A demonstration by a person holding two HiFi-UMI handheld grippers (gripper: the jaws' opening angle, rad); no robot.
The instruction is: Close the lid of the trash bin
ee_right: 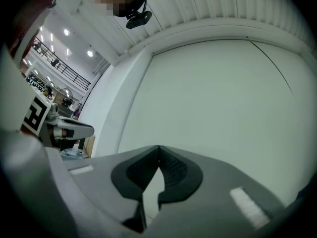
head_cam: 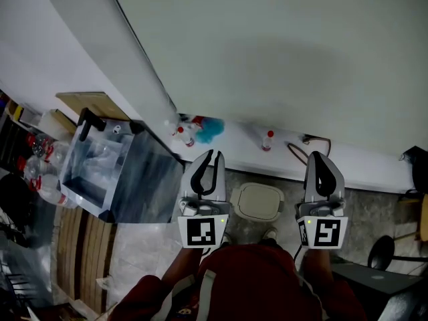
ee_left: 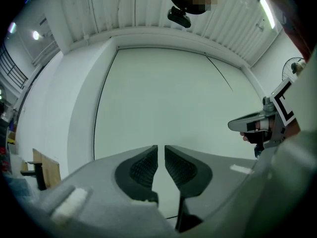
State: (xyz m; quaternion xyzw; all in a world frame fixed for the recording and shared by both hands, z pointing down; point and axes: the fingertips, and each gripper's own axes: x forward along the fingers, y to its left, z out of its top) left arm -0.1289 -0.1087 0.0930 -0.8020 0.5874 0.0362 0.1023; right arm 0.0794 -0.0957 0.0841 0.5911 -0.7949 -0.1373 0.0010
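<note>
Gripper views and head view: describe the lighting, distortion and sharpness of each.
Head view: dim and soft, dark toward the lower corners, the trash bin low in contrast. Left gripper view: strong fisheye, black vignette, wall edges bowed, a bright ceiling strip at upper right. Right gripper view: same fisheye bend, small ceiling lights glaring at upper left.

Trash bin lid cream, maybe; left claw grey, cube black-white

Dim, soft head view; gripper views fisheye-warped, dark-cornered.
</note>
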